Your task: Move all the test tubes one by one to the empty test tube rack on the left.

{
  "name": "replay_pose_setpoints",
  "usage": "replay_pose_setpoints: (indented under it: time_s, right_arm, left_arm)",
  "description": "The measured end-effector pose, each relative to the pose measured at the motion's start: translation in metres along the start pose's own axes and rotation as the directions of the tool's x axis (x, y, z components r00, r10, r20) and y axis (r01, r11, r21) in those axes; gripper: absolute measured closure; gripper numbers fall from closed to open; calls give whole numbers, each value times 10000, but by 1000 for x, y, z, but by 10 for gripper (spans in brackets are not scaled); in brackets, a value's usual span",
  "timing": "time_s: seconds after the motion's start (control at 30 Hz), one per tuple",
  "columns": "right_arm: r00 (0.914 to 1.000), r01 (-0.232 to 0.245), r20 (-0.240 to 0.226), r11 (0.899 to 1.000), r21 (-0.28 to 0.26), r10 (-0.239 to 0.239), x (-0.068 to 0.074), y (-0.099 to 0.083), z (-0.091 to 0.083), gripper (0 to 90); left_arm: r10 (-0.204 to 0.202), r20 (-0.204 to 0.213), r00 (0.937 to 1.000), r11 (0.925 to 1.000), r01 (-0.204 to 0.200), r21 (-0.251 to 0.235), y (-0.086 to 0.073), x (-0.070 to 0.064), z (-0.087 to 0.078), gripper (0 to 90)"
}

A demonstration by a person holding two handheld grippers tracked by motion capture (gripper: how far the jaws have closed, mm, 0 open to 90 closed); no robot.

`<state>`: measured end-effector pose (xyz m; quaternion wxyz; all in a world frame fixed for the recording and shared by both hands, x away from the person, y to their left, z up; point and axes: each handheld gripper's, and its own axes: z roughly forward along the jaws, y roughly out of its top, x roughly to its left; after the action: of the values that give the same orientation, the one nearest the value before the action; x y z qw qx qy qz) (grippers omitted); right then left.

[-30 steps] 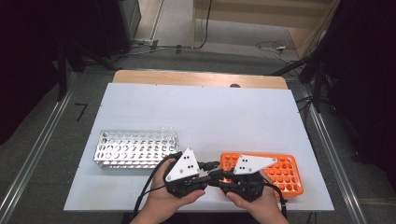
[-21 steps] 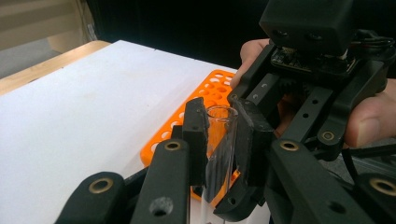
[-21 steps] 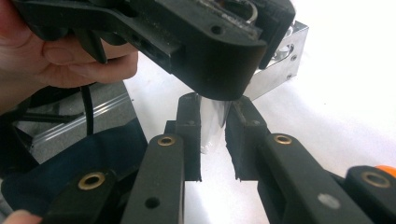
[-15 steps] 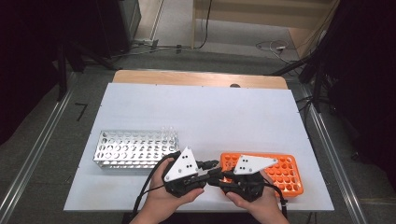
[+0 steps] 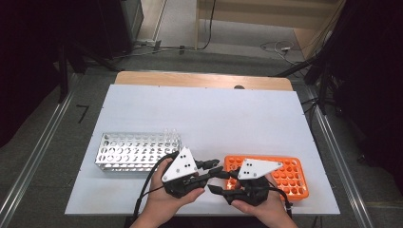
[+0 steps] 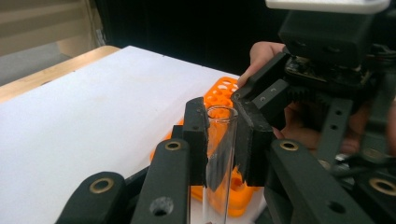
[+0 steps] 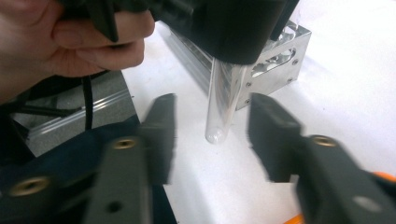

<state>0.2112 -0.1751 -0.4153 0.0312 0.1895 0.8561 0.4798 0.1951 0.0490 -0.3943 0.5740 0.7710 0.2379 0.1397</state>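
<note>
A clear glass test tube (image 6: 219,154) stands upright between the jaws of my left gripper (image 6: 219,116), which is shut on it near its open mouth. In the right gripper view the tube's round bottom (image 7: 217,133) hangs just above the white table. My right gripper (image 7: 212,109) is open, with one jaw on each side of the tube and neither touching it. In the high view both grippers meet at the table's front edge, the left gripper (image 5: 216,168) pointing right and the right gripper (image 5: 219,183) pointing left. An orange tube rack (image 5: 285,173) lies under the right hand.
A silver metal rack (image 5: 138,151) with several holes sits at the front left, close behind the held tube (image 7: 275,60). The white table (image 5: 204,114) stretches away behind both racks. Cables trail from the grippers over the front edge.
My left gripper has shifted slightly to the left with the tube. The right hand stays where it was.
</note>
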Motion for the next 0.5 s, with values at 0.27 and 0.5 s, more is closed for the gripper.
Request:
replay_pose_setpoints:
  time_s: [0.27,0.5]
  right_arm:
    - [9998,190,-84,9997,-173,-191,-1,4,-8,133]
    - [9998,-97,164,9983,-576,106,-7,3,-22,1]
  left_arm:
    - [-157,-249,9996,9997,153,-179,1,8,-7,766]
    - [-275,-596,9978,9992,256,-319,4,18,-15,766]
